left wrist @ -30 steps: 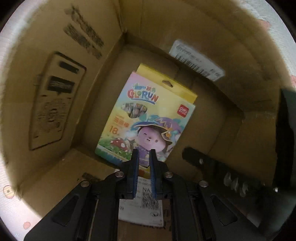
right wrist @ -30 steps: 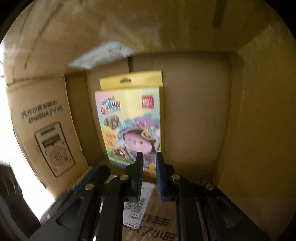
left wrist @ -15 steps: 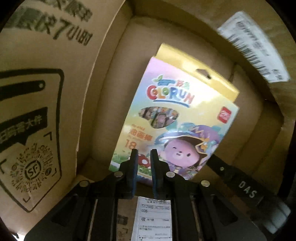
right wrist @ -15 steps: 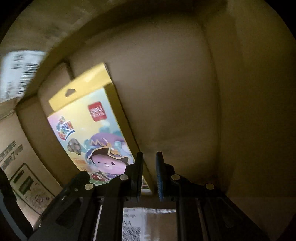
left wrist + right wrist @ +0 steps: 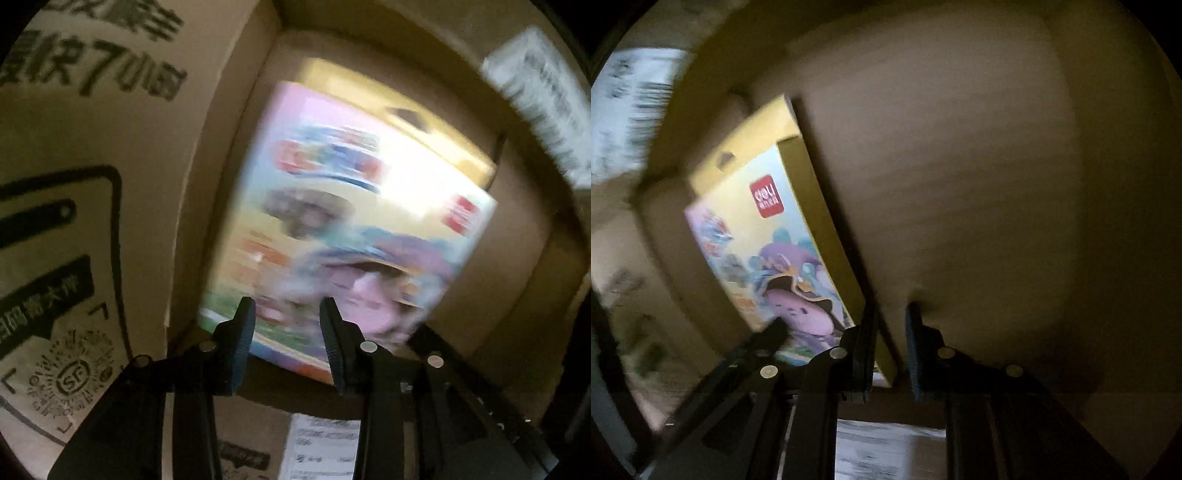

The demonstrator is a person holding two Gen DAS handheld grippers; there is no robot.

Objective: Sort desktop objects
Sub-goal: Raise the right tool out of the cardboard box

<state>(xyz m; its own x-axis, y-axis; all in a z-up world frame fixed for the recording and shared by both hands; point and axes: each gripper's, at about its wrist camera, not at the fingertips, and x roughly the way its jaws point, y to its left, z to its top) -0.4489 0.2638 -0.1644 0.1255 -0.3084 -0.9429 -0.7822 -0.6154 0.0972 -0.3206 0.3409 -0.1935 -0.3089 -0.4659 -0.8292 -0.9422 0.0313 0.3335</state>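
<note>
A colourful crayon box with a yellow hang tab lies on the floor of a cardboard carton; it is blurred in the left wrist view. My left gripper is open, its fingers spread over the box's near edge, holding nothing. In the right wrist view the crayon box lies at the left and my right gripper stands with its jaws a narrow gap apart over the box's yellow right side edge. Whether it touches the box is unclear.
Carton walls surround both grippers closely; the left wall bears black print and a QR code. A white shipping label is on the far wall, and another label lies below the right gripper. The other gripper's arm crosses at the left.
My left gripper's jaws have opened from nearly shut to wide apart. Both grippers have pushed deeper into the carton, closer to the crayon box. The right gripper has shifted to the box's right edge.
</note>
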